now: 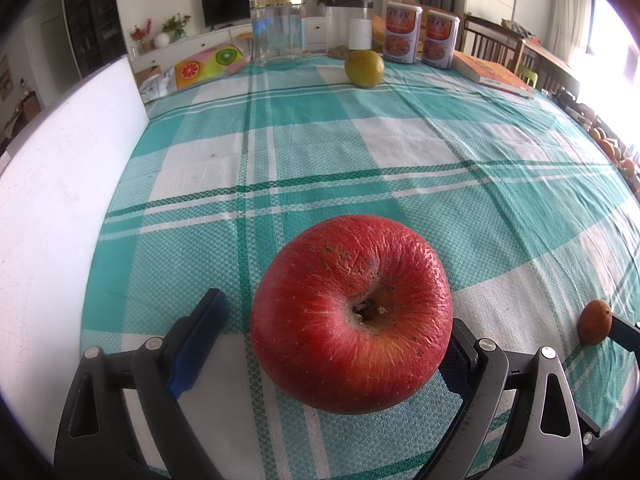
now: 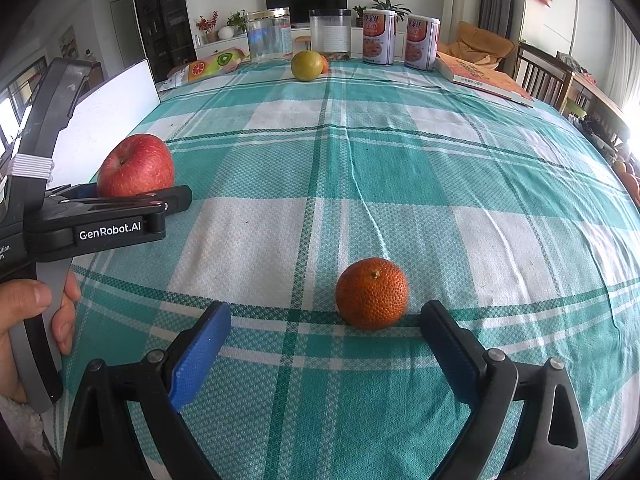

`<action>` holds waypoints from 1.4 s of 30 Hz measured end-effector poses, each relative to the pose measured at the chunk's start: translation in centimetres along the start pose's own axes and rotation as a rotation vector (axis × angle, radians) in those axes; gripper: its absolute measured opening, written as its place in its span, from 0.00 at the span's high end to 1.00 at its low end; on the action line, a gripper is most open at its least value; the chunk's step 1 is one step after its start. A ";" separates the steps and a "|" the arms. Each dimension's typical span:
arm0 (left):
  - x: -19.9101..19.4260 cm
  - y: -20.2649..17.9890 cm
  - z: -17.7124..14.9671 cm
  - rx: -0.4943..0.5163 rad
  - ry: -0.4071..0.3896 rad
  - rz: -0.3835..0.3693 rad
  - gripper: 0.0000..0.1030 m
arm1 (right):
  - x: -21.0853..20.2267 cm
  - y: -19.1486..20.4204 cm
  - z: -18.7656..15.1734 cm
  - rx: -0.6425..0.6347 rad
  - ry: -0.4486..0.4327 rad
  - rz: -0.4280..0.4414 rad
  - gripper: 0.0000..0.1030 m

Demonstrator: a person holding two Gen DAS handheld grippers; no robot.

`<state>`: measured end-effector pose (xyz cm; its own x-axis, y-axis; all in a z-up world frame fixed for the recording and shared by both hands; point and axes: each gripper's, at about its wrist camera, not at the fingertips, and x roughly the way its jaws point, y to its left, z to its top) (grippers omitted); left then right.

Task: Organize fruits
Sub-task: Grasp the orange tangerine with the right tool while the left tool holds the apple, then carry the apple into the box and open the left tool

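Observation:
A wrinkled red apple (image 1: 351, 312) rests on the checked tablecloth between the open fingers of my left gripper (image 1: 336, 320); the right finger touches or nearly touches it, the left pad (image 1: 200, 336) stands apart. The apple (image 2: 135, 166) and left gripper (image 2: 120, 204) also show in the right wrist view. A small orange mandarin (image 2: 372, 293) lies just ahead of my open right gripper (image 2: 326, 320), nearer its right finger; it also shows in the left wrist view (image 1: 595, 322). A green-yellow citrus (image 1: 364, 68) sits at the far side.
Two clear jars (image 1: 278, 30), two printed tins (image 1: 402, 32) and a book (image 1: 494, 74) line the far edge. A white board (image 1: 60, 208) stands along the left. A fruit-print pouch (image 1: 208, 62) lies far left. A small orange fruit (image 2: 324, 63) peeks behind the citrus.

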<state>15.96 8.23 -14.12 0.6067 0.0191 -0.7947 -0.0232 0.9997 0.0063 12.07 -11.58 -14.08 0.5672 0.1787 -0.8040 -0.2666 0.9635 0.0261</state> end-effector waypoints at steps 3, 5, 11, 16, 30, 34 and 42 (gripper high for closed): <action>0.0 0.0 0.0 0.000 0.000 0.000 0.07 | 0.0 0.0 0.0 0.000 0.000 0.000 0.07; 0.0 0.0 0.0 0.000 0.000 0.000 0.07 | 0.0 0.0 0.0 0.000 0.000 0.000 0.07; 0.0 0.0 0.0 -0.001 0.000 -0.002 0.07 | -0.5 -0.5 -0.2 0.033 -0.026 0.032 0.07; -0.5 1.0 0.2 0.028 0.041 -0.107 0.09 | -3.4 -5.7 -1.3 0.323 -0.149 0.204 0.07; -2.2 0.4 0.4 0.024 0.024 -0.169 0.32 | -1.5 -4.1 -0.5 0.237 -0.059 0.113 0.69; -4.0 1.5 -0.5 -0.053 0.023 -0.213 0.32 | -2.5 -5.9 -1.2 0.322 -0.104 0.185 0.70; -17.9 6.6 -3.3 -0.196 -0.041 -0.520 0.32 | -5.4 1.0 0.7 0.208 -0.097 0.357 0.70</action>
<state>2.32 14.44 -1.85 0.6082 -0.4716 -0.6386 0.1427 0.8563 -0.4964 9.35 -11.45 -9.31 0.5411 0.5168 -0.6634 -0.3025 0.8557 0.4199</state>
